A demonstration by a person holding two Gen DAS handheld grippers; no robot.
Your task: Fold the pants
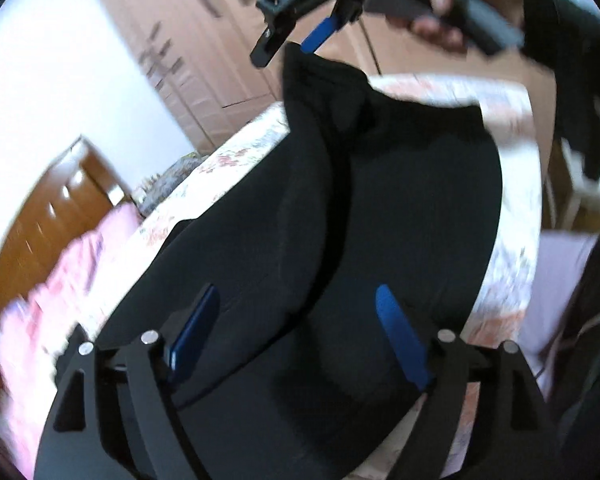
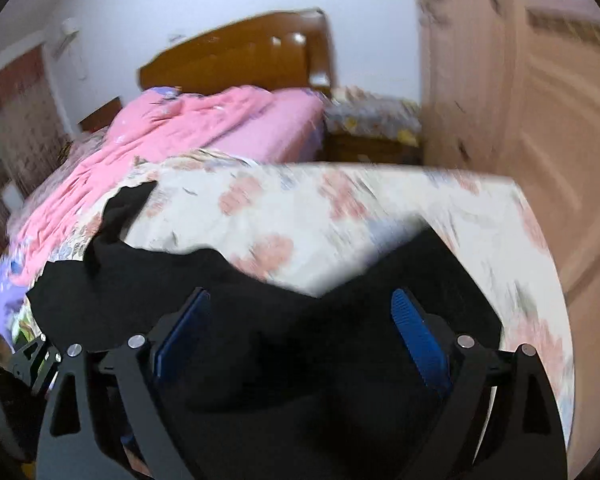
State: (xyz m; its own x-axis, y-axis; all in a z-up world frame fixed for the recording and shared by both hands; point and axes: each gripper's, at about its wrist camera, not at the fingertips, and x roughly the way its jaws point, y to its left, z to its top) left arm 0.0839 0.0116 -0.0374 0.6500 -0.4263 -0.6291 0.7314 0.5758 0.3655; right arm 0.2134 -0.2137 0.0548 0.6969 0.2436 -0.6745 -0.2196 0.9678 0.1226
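Lying on one floral bedspread (image 2: 340,216), one black pants (image 1: 340,220), two hand-held grippers, left (image 1: 296,320) and right (image 2: 300,320), both spread apart.

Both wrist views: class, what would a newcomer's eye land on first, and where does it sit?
The black pants fill the middle of both views, spread over a floral bedsheet. Both grippers stand open over them: the left gripper low in its view, the right gripper likewise. Behind lies a pink quilt.
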